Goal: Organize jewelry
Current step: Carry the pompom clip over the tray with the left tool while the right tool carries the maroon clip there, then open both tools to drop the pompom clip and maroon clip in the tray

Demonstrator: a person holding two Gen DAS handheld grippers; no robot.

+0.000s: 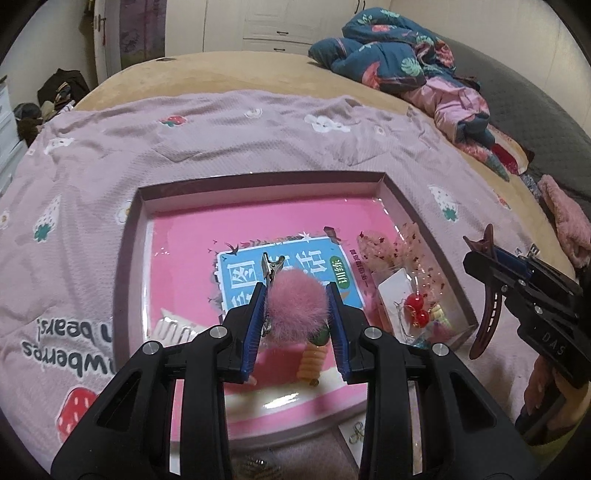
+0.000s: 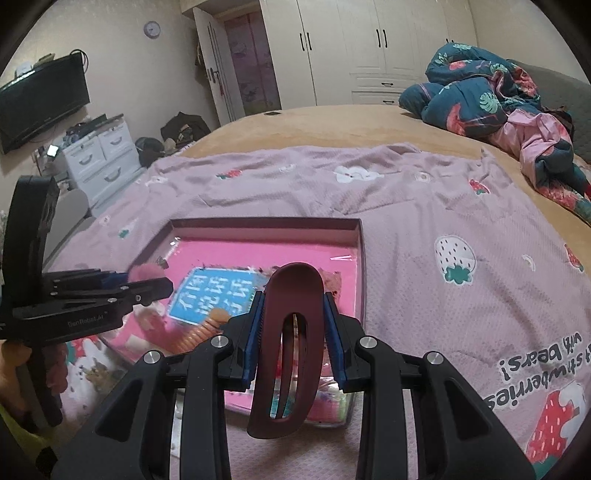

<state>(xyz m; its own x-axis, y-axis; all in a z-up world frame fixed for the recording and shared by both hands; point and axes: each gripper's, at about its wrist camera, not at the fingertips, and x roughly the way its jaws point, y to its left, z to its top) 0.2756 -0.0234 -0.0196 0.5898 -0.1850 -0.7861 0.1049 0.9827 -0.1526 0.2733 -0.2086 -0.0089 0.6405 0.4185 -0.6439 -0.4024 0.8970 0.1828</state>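
Tray (image 1: 424, 218) floor looks crowded right (image 1: 415, 306), seemingly free at back.

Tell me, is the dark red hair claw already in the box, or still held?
Still held. The right gripper clamps the hair claw between its blue pads, above the near corner of the box.

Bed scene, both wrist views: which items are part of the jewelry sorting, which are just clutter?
Job:
- pink pompom clip, in left gripper
- maroon hair claw, in right gripper
- shallow box
- red bead earrings inside it

Lying about:
- floral quilt
- TV
- white drawers
- wall clock
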